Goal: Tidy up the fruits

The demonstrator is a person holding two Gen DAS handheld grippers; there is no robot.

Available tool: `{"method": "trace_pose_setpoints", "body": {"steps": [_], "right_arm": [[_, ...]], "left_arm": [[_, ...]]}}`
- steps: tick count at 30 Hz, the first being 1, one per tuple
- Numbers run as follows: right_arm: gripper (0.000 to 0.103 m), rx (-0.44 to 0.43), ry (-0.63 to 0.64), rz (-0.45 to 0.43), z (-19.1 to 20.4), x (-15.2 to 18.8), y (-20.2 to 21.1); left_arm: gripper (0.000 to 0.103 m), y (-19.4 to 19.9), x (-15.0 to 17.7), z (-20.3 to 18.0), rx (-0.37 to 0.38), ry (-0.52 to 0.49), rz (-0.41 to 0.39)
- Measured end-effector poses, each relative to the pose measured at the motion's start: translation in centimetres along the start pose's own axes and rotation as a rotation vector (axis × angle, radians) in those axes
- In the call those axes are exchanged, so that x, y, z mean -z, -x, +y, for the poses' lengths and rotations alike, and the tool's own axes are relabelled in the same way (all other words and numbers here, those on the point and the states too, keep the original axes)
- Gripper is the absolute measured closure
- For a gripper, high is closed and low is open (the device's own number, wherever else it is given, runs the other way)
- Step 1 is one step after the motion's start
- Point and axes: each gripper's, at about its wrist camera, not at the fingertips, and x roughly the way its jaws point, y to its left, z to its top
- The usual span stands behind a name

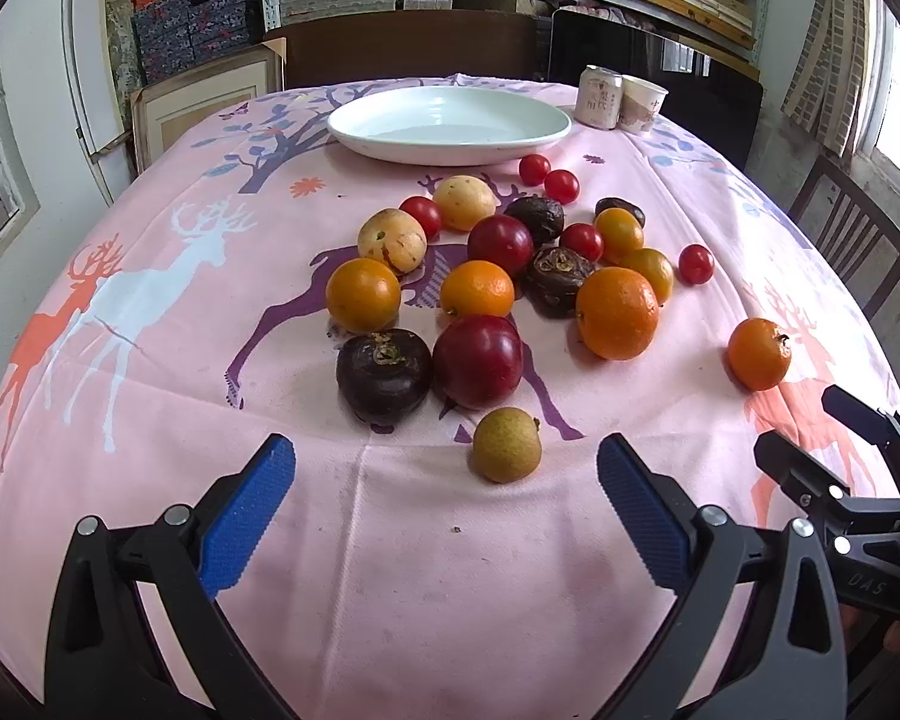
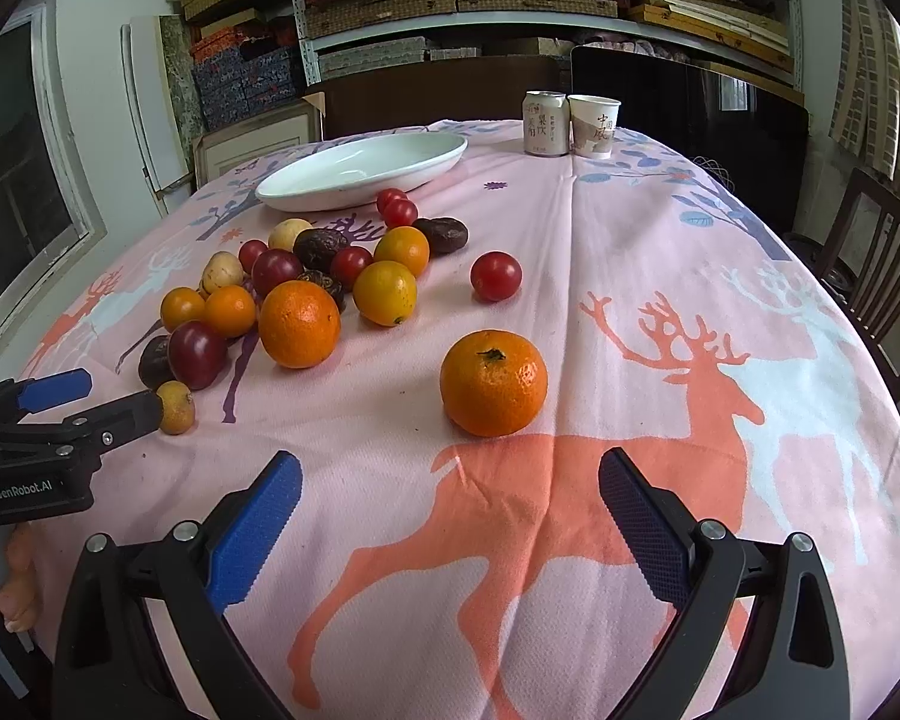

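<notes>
Several fruits lie in a loose pile on the pink deer tablecloth: oranges, red plums, cherry tomatoes, dark fruits and pale yellow ones. A white plate (image 1: pixel 450 123) stands empty behind them; it also shows in the right wrist view (image 2: pixel 360 171). My left gripper (image 1: pixel 447 456) is open and empty, just short of a small greenish-brown fruit (image 1: pixel 506 445). My right gripper (image 2: pixel 450 471) is open and empty, just short of a lone orange (image 2: pixel 493 383). The same orange (image 1: pixel 759 353) lies right of the pile in the left wrist view, with the right gripper (image 1: pixel 810 426) near it.
A drink can (image 2: pixel 545 123) and a paper cup (image 2: pixel 594 125) stand at the table's far edge. A dark wooden chair (image 2: pixel 876 276) is at the right side. Shelves with boxes fill the back wall. The left gripper (image 2: pixel 99 402) shows at the left of the right wrist view.
</notes>
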Motion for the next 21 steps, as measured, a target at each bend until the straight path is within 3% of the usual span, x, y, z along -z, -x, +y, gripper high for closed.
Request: {"method": "trace_pose_setpoints", "body": {"steps": [21], "right_arm": [[0.004, -0.024, -0.023, 0.015, -0.30, 0.06, -0.21]], "left_arm": [[0.004, -0.40, -0.02, 0.00, 0.003, 0.010, 0.010]]}}
